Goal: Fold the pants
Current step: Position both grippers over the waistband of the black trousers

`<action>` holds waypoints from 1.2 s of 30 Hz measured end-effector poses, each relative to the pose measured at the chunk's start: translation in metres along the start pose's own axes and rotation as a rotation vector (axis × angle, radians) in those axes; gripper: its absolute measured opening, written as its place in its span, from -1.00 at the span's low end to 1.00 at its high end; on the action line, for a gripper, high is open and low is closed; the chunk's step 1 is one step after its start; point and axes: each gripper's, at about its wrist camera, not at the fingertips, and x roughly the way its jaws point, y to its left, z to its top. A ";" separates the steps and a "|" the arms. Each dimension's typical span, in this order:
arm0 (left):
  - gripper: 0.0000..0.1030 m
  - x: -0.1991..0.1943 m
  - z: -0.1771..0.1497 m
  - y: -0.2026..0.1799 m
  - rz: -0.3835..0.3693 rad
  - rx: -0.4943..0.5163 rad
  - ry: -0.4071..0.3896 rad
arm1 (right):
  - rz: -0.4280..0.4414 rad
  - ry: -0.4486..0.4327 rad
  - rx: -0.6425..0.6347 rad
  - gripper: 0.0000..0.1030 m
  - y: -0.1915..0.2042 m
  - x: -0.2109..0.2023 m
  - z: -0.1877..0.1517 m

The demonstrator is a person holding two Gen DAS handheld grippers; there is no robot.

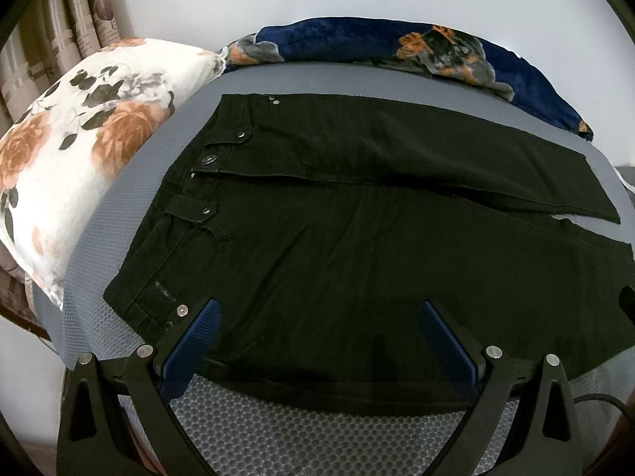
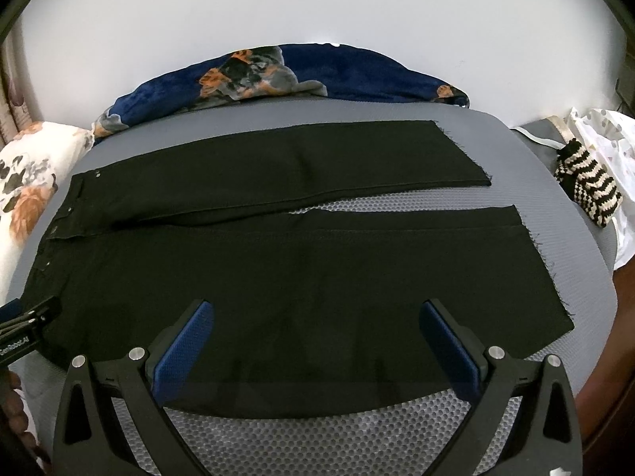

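Observation:
Black pants (image 1: 337, 238) lie flat on a grey mesh mat (image 1: 278, 428), waistband to the left and both legs running right. In the right wrist view the pants (image 2: 297, 269) show both frayed leg ends at the right. My left gripper (image 1: 319, 317) is open, its blue pads (image 1: 190, 349) over the near edge of the pants by the waist. My right gripper (image 2: 315, 317) is open over the near leg's edge. The left gripper's side also shows at the left of the right wrist view (image 2: 24, 325).
A floral white pillow (image 1: 79, 150) lies left of the mat. A dark blue floral blanket (image 1: 397, 47) lies along the far edge. A black-and-cream striped knit item (image 2: 587, 186) and white printed cloth (image 2: 611, 139) sit at the right.

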 end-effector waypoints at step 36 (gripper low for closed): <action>0.93 0.000 0.000 -0.003 0.008 0.000 0.007 | 0.018 0.019 0.042 1.00 0.005 0.005 0.006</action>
